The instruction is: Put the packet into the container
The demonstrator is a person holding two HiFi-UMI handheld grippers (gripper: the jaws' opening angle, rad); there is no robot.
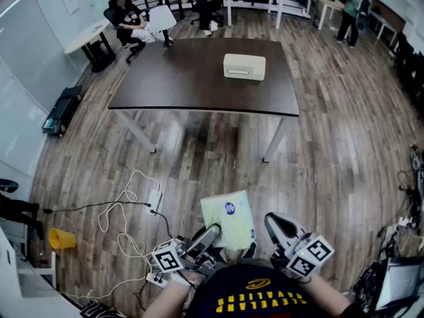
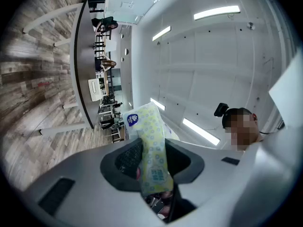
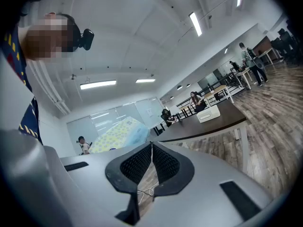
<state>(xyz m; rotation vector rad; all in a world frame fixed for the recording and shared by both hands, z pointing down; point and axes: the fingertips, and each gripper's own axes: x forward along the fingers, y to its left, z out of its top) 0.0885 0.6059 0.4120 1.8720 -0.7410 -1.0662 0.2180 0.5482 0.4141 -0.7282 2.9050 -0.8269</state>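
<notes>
The packet (image 1: 228,218) is pale yellow-green with a dotted print and a blue round logo. My left gripper (image 1: 211,238) is shut on its lower end, low in the head view and close to my body. In the left gripper view the packet (image 2: 150,150) stands edge-on between the black pads of the left gripper (image 2: 151,167). My right gripper (image 1: 273,222) is beside it, shut and empty; in its own view the right gripper (image 3: 151,162) has its pads together, with the packet (image 3: 120,132) behind them. The container (image 1: 244,66), a cream box, sits far ahead on the dark table (image 1: 185,78).
White cables and a power strip (image 1: 154,201) lie on the wood floor between me and the table. An orange cup (image 1: 61,238) lies at the left. Seated people (image 1: 132,20) and desks fill the back; another person (image 1: 351,8) stands at the far right.
</notes>
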